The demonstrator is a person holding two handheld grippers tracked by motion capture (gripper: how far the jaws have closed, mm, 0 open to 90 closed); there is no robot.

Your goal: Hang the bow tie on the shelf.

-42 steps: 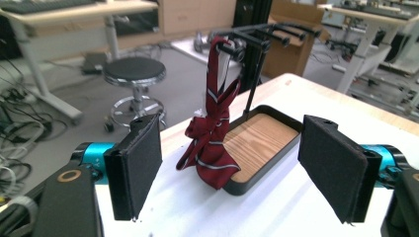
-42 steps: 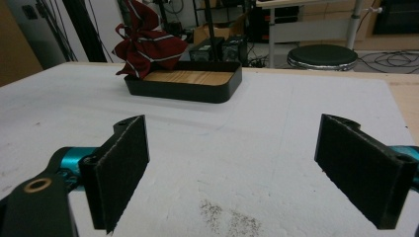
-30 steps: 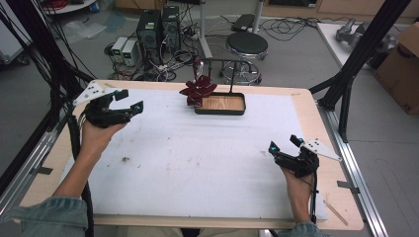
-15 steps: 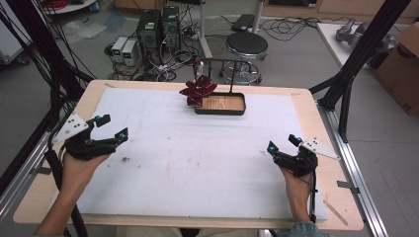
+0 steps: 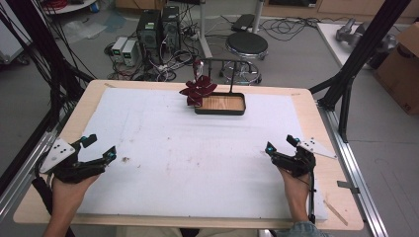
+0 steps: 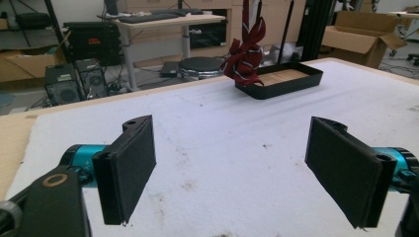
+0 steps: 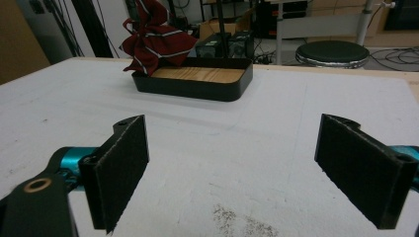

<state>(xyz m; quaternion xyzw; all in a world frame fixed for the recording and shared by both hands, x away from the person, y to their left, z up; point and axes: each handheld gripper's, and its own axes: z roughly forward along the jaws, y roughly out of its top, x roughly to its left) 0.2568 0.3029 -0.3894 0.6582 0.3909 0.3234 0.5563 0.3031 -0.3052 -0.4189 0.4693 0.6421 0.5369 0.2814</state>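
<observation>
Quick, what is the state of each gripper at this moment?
Left gripper: open, holding nothing, above the white mat.
Right gripper: open, holding nothing, above the mat.

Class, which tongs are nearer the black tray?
Right. The right tongs sit right of and nearer than the black tray; the left tongs are far to its left.

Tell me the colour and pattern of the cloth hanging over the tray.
Dark red cloth with thin pale stripes, clearest in the right gripper view.
</observation>
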